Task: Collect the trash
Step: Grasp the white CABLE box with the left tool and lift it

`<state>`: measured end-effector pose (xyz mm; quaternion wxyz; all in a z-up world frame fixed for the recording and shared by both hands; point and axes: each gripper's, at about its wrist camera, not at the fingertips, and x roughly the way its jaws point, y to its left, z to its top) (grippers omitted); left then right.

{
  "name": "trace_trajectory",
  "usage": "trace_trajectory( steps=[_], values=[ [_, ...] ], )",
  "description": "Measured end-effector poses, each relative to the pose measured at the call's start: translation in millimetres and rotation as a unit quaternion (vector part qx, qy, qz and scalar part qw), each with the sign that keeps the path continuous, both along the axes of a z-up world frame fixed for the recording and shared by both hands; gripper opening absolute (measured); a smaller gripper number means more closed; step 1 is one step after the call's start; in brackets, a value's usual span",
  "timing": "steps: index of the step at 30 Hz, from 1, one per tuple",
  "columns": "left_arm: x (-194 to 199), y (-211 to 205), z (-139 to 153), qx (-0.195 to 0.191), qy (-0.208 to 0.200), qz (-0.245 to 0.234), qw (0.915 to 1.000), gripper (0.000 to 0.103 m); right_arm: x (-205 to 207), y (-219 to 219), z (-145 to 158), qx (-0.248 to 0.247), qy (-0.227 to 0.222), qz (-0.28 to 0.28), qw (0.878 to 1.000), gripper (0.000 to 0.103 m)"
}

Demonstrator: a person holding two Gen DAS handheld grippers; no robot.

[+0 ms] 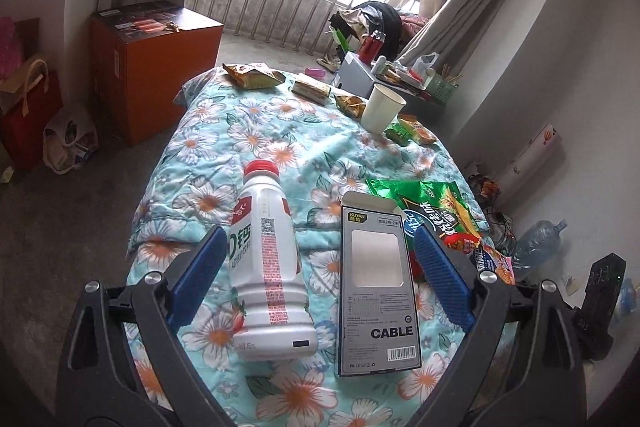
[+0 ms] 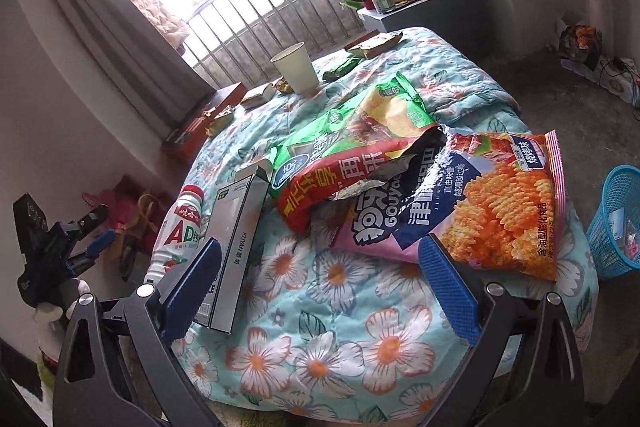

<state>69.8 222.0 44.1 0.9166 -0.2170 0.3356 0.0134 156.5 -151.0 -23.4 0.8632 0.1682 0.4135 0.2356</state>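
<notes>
A flowered quilt (image 1: 256, 143) covers the round bench, which stands on a bare grey floor in a room with a barred window behind curtains. The left tongs (image 1: 316, 255) are spread wide and hold nothing; between their blue pads lie a white drink bottle (image 1: 268, 267) on its side and a grey cable box (image 1: 376, 291) just beside it. The right tongs (image 2: 320, 267) also gape empty above the quilt, with an orange snack bag (image 2: 500, 207) lying by the right pad. Behind it, a red-and-green chip bag (image 2: 352, 143) overlaps it. Farther back stands a paper cup (image 2: 294, 69) among small wrappers (image 1: 252, 75).

Only the left view shows the orange carton (image 1: 152, 67) on the floor. Only the right view shows the blue basket (image 2: 616, 223) beside the bench.
</notes>
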Motion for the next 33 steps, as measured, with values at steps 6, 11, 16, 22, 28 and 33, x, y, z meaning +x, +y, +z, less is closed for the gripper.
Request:
trace_trajectory(
  steps=[6, 11, 16, 22, 28, 33],
  values=[
    [33, -55, -29, -0.004, 0.063, -0.121, 0.9906, 0.09, 0, 16, -7, -0.004, 0.014, 0.016, 1.0, 0.096],
    [69, -88, -62, 0.045, 0.136, -0.14, 0.9797, 0.09, -4, 16, -6, -0.007, 0.012, 0.02, 1.0, 0.096],
    [88, -96, -75, 0.048, 0.157, -0.121, 0.979, 0.09, -4, 5, -8, 0.0, 0.013, 0.013, 1.0, 0.096],
    [100, -107, -84, 0.09, 0.171, -0.098, 0.9762, 0.09, -1, -4, -15, 0.011, 0.022, 0.012, 1.0, 0.096],
    [108, -114, -93, 0.141, 0.184, -0.087, 0.9689, 0.09, 1, -10, -17, 0.019, 0.022, 0.013, 1.0, 0.096],
    [113, -118, -100, 0.143, 0.199, -0.091, 0.9652, 0.09, 2, -15, -19, 0.024, 0.022, 0.005, 0.999, 0.096]
  ],
)
